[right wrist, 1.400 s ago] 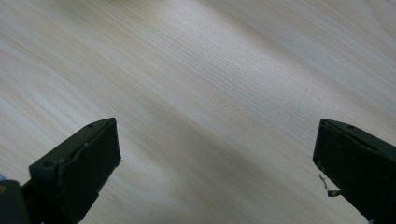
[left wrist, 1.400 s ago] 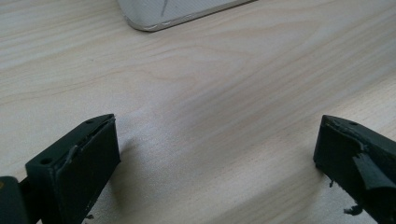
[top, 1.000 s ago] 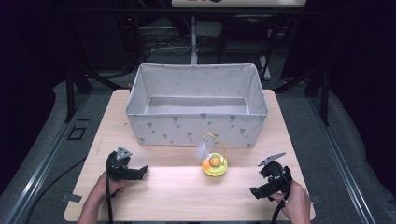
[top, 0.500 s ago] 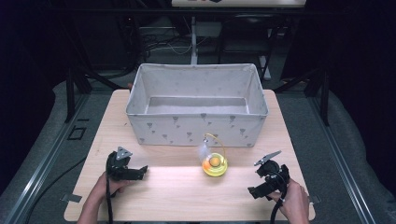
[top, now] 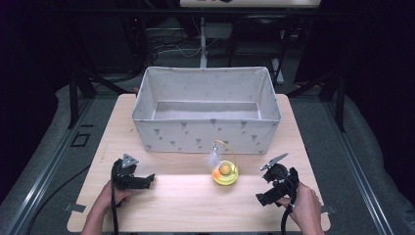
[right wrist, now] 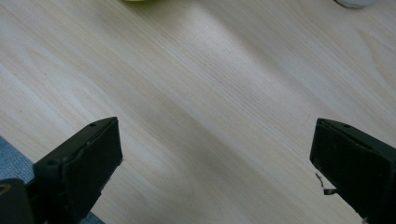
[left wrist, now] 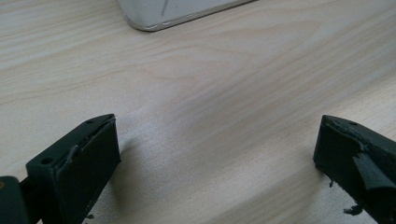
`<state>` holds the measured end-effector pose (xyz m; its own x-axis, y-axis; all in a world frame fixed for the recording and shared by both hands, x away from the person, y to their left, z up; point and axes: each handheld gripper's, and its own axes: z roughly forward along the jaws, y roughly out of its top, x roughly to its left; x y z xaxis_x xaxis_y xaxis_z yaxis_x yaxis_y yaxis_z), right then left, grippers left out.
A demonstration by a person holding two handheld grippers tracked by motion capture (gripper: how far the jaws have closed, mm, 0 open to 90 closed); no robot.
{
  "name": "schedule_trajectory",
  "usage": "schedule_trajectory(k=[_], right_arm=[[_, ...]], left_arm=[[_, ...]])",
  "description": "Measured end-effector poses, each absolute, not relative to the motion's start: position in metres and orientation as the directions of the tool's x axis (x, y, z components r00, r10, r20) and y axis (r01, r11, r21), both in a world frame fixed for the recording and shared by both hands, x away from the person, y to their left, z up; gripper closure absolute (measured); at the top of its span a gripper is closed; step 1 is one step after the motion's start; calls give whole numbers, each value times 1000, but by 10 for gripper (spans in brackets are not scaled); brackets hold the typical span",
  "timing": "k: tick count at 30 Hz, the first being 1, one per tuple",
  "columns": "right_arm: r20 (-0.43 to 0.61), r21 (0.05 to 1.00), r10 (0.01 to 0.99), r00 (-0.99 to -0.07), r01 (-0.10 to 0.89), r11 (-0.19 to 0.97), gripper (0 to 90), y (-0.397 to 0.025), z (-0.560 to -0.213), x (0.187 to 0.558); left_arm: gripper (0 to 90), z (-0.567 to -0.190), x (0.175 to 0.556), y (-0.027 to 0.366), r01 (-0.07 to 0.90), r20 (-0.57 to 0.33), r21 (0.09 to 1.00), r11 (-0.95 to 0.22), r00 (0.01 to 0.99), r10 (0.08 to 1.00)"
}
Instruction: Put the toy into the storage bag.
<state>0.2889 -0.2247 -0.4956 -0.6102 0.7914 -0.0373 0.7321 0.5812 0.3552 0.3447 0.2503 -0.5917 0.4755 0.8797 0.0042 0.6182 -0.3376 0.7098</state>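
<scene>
A small yellow toy [top: 225,172] with an orange ball in it and a thin curved handle stands on the wooden table [top: 195,200], just in front of the grey fabric bin [top: 205,128]. My left gripper [top: 147,180] rests low at the front left, open, nothing between its jaws [left wrist: 215,154]. My right gripper [top: 262,198] is at the front right, right of the toy, open and empty [right wrist: 215,158]. A sliver of the yellow toy [right wrist: 140,1] peeks in at the top edge of the right gripper view.
The bin's inside looks bare, and its rounded corner [left wrist: 154,21] shows at the top of the left gripper view. Black frame legs [top: 73,98] and cables stand around the table on a grey floor [top: 29,161].
My right gripper has shifted slightly left and forward toward the table's front. The left gripper and the toy have stayed put.
</scene>
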Motion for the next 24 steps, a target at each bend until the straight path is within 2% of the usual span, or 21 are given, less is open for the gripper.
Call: schedule_trajectory(k=[24], right_arm=[[-84, 306, 696, -713, 646, 699, 6, -185, -465, 311]], left_arm=[[3, -592, 345, 250, 619, 3, 709, -338, 477, 879]])
